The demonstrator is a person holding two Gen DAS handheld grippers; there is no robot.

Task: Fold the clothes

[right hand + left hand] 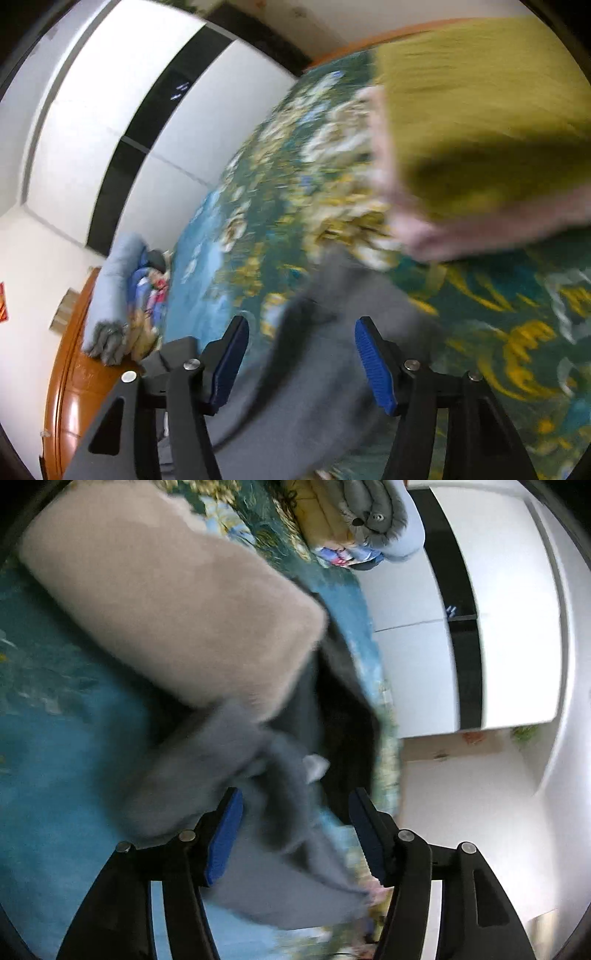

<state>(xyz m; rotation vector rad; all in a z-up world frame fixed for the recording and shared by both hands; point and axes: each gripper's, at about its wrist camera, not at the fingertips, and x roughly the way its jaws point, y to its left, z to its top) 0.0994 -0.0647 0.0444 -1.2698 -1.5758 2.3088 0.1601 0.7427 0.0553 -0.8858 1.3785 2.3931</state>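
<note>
1. Floral bedspread [295, 177] carries grey garment [266, 849], crumpled near both cameras.
2. Left gripper [295, 834] and right gripper [301, 362] gape wide, gripping nothing.
3. Risk: motion blur; closing now may pinch the bedspread too.

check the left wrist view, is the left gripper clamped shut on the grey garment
No, the left gripper stands open, its blue pads wide apart with the grey garment lying loose between them.

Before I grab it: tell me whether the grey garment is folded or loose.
Loose. The grey garment lies bunched and creased on the bedspread, between the open fingers of the left gripper.
</note>
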